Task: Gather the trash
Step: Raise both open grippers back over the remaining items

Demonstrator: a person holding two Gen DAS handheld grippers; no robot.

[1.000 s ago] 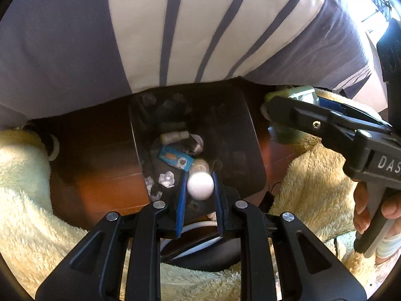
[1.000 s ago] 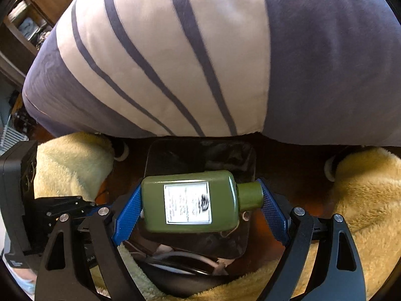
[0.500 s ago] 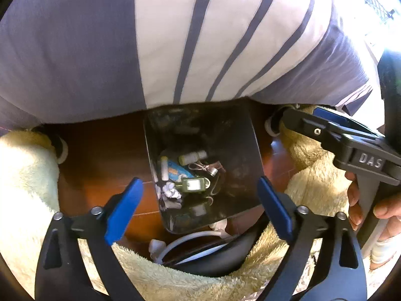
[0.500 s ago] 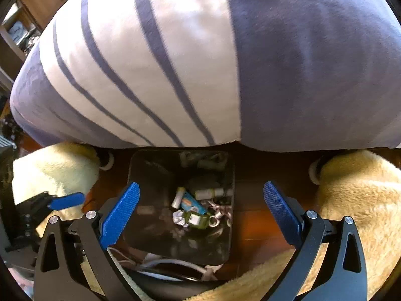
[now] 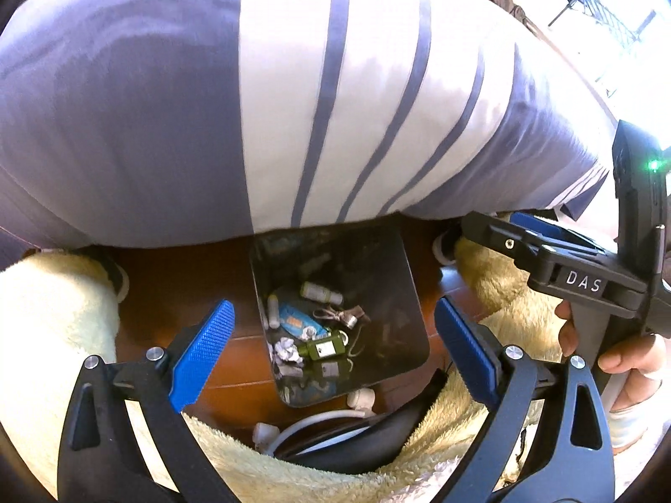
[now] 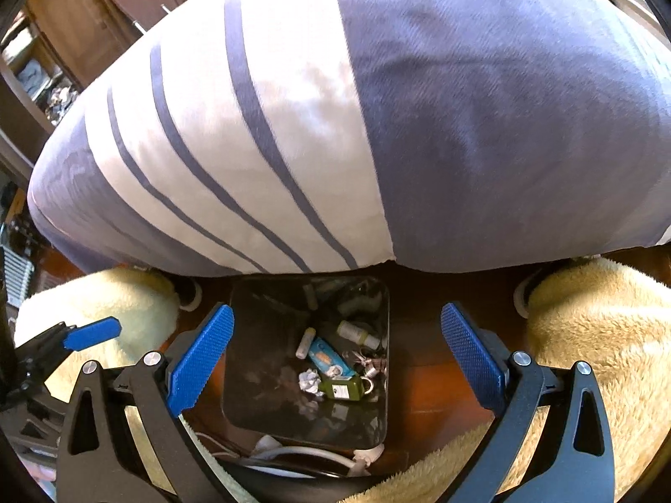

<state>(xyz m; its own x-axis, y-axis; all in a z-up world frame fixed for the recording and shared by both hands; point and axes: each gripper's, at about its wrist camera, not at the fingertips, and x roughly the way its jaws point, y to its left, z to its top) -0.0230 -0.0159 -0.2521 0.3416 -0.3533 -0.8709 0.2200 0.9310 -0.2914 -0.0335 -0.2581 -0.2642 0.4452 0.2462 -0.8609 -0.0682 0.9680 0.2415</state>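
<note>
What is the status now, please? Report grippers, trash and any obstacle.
Left gripper open, empty. Right gripper open, empty. Green bottle lying in black bin among other trash. Striped duvet overhangs bin's far edge.

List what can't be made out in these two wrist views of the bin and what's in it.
- Far end of the dark rectangular bin: in both views the striped grey-and-white cushion overhangs it.
- Label on the small green bottle: too small to read in either view.
- Items in the bin's far part: dark and blurred in the right wrist view.
- White cable: runs under the dark curved object beside the cream fleece blanket, left wrist view.
</note>
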